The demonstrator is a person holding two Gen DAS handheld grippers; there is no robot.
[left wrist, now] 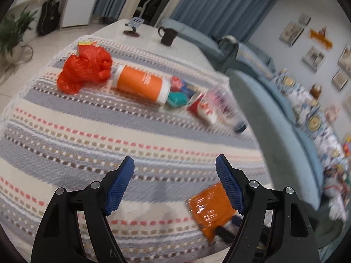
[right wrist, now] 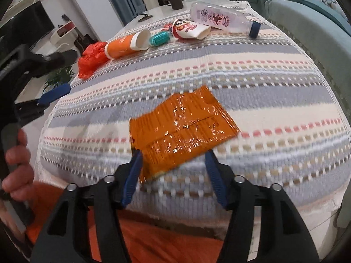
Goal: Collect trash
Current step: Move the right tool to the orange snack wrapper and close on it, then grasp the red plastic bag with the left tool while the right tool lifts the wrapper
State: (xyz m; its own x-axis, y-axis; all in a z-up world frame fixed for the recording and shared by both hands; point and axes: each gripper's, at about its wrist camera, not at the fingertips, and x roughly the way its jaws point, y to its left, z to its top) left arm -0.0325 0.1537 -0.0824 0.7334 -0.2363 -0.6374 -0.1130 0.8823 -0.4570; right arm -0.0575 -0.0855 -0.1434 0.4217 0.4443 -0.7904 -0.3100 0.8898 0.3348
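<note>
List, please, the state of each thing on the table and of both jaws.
orange wrapper: flat, between right jaws, not gripped
orange cup: on its side
clear bottle: lying, capped
panda cup: lying, crushed
red bag: crumpled
left gripper: open, empty
right gripper: open

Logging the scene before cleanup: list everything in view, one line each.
wrapper: 1, shiny orange, near table edge, flat
plastic bag: 1, red, crumpled, far left
cup: 1, orange and white, on its side
small cup: 1, white and red, on its side
bottle: 1, clear, dark cap, lying down
mug: 1, dark, far end
tablecloth: 1, striped
left gripper: open, empty
right gripper: open around wrapper's corner
</note>
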